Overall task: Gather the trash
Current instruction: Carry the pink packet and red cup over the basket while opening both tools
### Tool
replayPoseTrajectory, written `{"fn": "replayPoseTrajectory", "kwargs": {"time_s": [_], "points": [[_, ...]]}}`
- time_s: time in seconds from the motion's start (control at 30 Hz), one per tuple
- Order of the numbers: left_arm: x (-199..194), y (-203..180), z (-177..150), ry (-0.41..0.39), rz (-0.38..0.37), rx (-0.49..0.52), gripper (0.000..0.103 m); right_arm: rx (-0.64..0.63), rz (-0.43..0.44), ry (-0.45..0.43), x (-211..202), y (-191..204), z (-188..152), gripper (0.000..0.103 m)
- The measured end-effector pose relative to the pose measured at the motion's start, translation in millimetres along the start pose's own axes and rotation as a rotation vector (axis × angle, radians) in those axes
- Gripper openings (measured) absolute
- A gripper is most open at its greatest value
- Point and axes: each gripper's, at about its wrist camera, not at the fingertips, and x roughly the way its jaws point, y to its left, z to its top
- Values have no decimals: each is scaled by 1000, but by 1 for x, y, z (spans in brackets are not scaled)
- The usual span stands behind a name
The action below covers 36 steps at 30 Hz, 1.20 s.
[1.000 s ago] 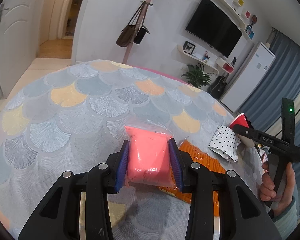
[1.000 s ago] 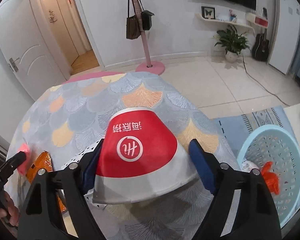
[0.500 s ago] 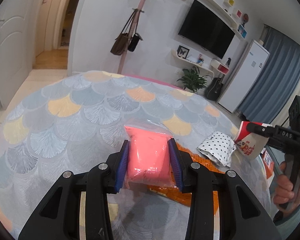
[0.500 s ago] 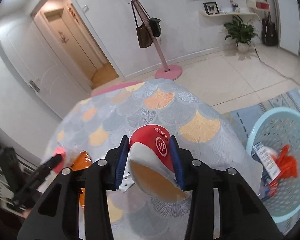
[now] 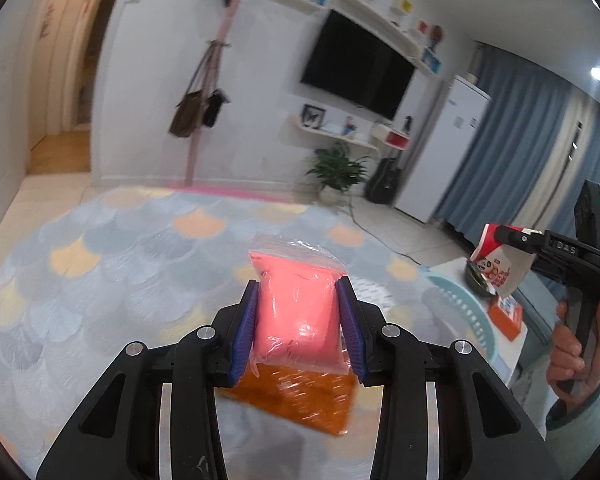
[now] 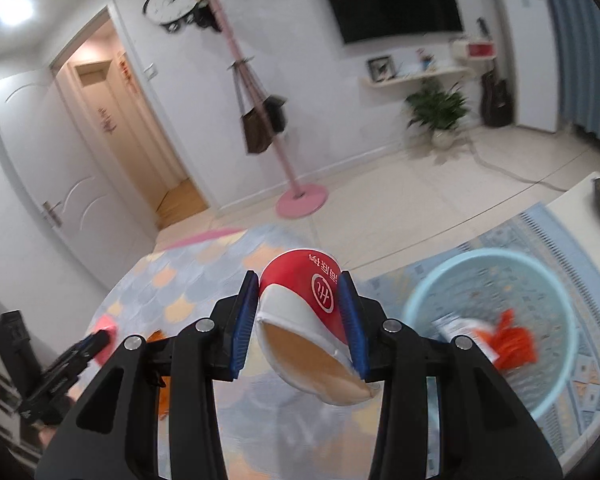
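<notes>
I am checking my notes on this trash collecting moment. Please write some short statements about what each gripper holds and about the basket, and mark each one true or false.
1. The left gripper is shut on a pink bag. True.
2. The right gripper is open and holds nothing. False: it is shut on a red and white paper cup.
3. The light blue basket already has trash in it. True: orange and white pieces lie inside.
4. The orange bag is in the basket. False: it lies on the patterned table, below the pink bag.
</notes>
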Motion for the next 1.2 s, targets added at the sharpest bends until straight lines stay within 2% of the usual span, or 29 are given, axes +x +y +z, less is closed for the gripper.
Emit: {"fn": "replayPoseTrajectory", "kwargs": {"time_s": [0.2,0.4,0.5,0.63,0.8,0.93,0.97,1.07,1.17,1.2], "points": [[6,-68,22,-6,-92,111,37,92,-65,-68,-32,-52,1,37],[35,-145,31,27,-203,198,37,206,-147,-73,-40,-104,-7,37],[57,-183,28,62,-247,236,37,254,-205,-59,-33,-127,-12,38],[100,-221,16,163,-315,242,37,337,-229,-25,-21,-157,-25,39],[147,-240,-2,290,-324,204,38,451,-235,40,5,-191,-46,39],[169,-253,-12,324,-322,219,38,497,-233,60,13,-207,-62,39],[172,-255,-14,327,-318,228,38,507,-232,64,15,-211,-64,41],[179,-264,-16,324,-290,266,38,537,-227,64,14,-219,-69,60],[183,-271,-15,329,-297,291,42,541,-230,56,11,-222,-68,60],[183,-272,-15,327,-305,294,48,545,-226,55,9,-223,-69,60]]}}
